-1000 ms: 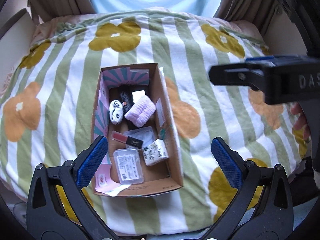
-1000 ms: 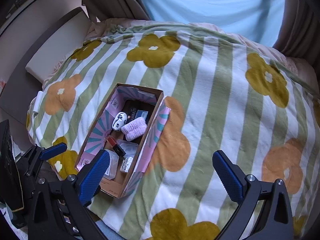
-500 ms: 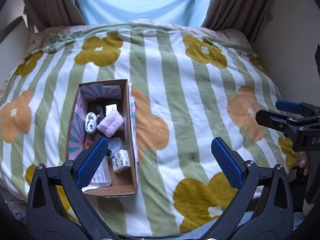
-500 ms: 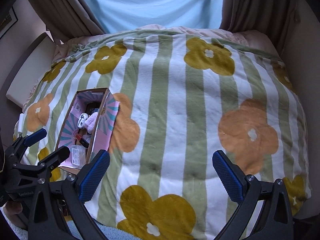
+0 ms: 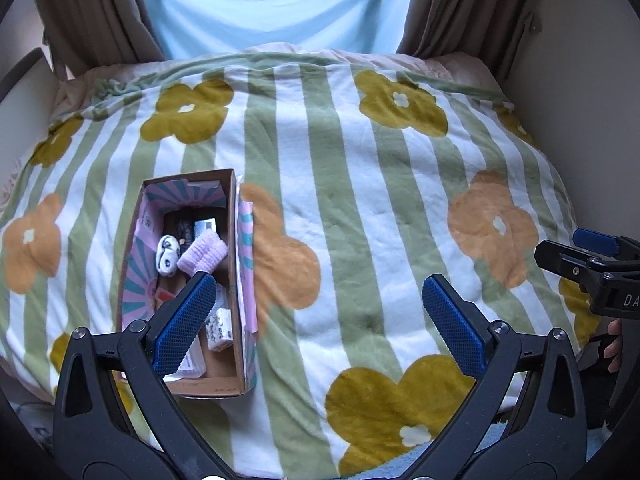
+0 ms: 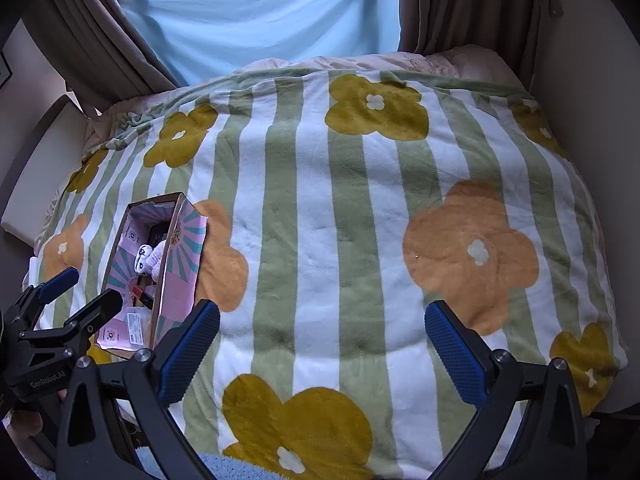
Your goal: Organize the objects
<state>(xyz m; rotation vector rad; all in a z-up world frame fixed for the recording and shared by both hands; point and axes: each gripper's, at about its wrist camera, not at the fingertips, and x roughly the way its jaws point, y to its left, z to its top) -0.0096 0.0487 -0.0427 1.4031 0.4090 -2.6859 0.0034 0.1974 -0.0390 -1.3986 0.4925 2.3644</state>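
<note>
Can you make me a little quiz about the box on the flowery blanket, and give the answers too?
1. True or false: the cardboard box lies on the striped flower blanket.
2. What colour is the fluffy rolled thing inside the box? A) red B) pale purple C) black
3. Fill in: both the left gripper and the right gripper are ____ and hold nothing.

Key:
1. True. It rests on the blanket's left part.
2. B. The pale purple roll lies beside a small white item with black marks.
3. Open. Each one's blue pads stand wide apart above the blanket.
</note>
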